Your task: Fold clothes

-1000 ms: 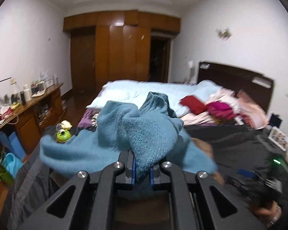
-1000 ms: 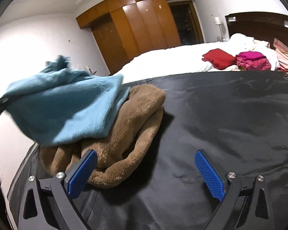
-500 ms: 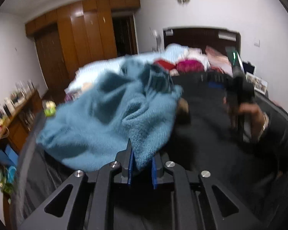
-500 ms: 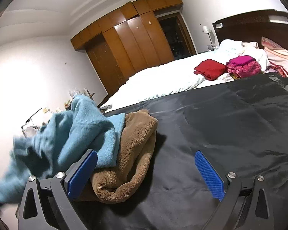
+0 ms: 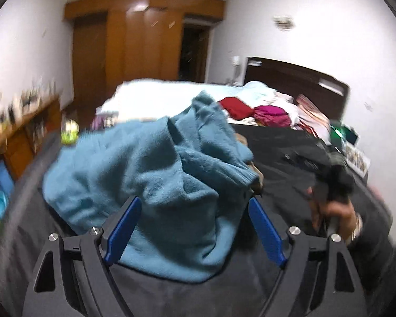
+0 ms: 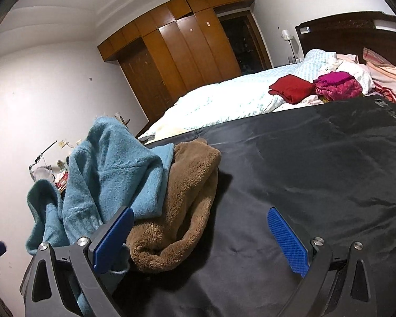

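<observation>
The sweater point(image 6: 111, 169) lies heaped on the cloth-covered tabletop point(image 6: 316, 185), overlapping the fleece garment point(image 6: 187, 195) just to its right. Behind the tabletop stands the bed point(image 6: 224, 100), with the wardrobe point(image 6: 187, 50) beyond it.

Fuzzy blue sweater point(image 5: 155, 174) crumpled in a heap, partly overlapping bunched brown fleece garment point(image 6: 182, 198), both on black sheet point(image 6: 316, 174)

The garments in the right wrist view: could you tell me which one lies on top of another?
The blue sweater: it is draped over the brown fleece garment, while the red and magenta ones sit side by side farther back.
</observation>
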